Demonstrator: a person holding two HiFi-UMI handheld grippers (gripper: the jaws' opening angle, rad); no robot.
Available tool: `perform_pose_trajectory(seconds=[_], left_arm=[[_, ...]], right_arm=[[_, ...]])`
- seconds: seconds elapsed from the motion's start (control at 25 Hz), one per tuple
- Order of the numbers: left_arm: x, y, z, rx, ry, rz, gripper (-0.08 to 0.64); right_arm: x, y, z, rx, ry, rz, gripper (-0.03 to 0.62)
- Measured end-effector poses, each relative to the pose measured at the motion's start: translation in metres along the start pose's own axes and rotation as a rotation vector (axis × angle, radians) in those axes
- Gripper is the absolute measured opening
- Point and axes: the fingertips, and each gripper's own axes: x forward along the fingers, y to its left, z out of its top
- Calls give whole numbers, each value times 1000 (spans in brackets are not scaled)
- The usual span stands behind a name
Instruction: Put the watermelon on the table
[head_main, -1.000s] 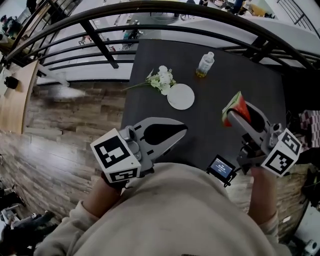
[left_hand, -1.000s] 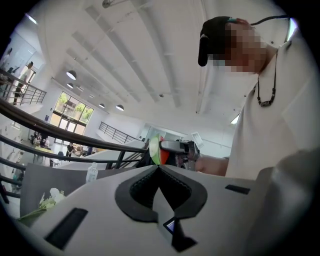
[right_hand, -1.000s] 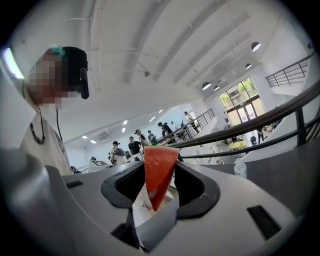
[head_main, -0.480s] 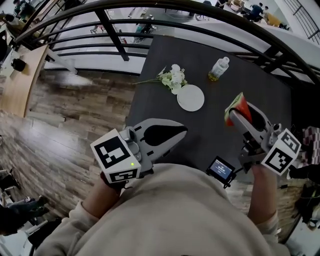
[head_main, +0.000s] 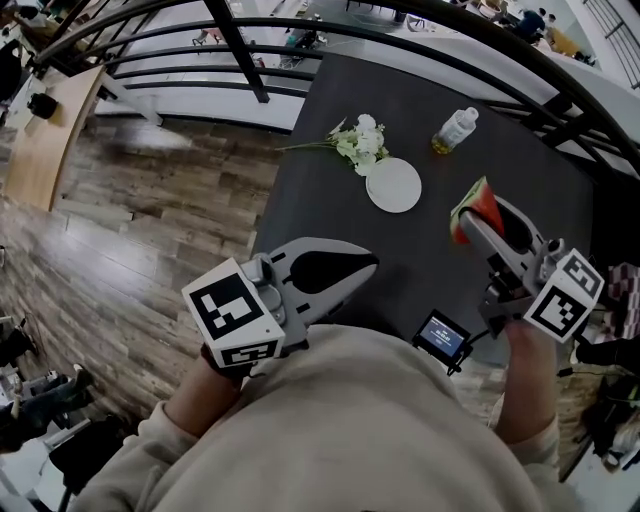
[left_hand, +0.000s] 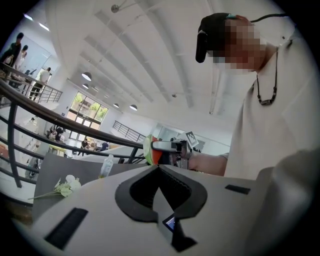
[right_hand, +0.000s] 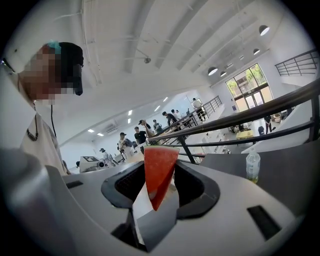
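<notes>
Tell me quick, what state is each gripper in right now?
Left gripper: closed, nothing held.
Right gripper: closed on the watermelon slice.

The watermelon (head_main: 472, 208) is a thin triangular wedge with red flesh and a green rind. It is pinched between the jaws of the right gripper (head_main: 480, 222), rind edge uppermost and tip pointing down. It hangs clear of the dark table (head_main: 330, 215), over that table's right side.

Near half of table (head_main: 330, 235) bare, plate (head_main: 393, 185), flowers (head_main: 358, 141), bottle (head_main: 456, 130) farther, railing (head_main: 238, 45) beyond
</notes>
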Motion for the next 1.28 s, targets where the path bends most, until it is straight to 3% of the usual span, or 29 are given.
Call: perform_pose_trajectory(seconds=[1.28], left_arm=[[-33, 13, -38, -109, -3, 173, 6]], right_arm=[[65, -67, -66, 55, 194, 31, 193]])
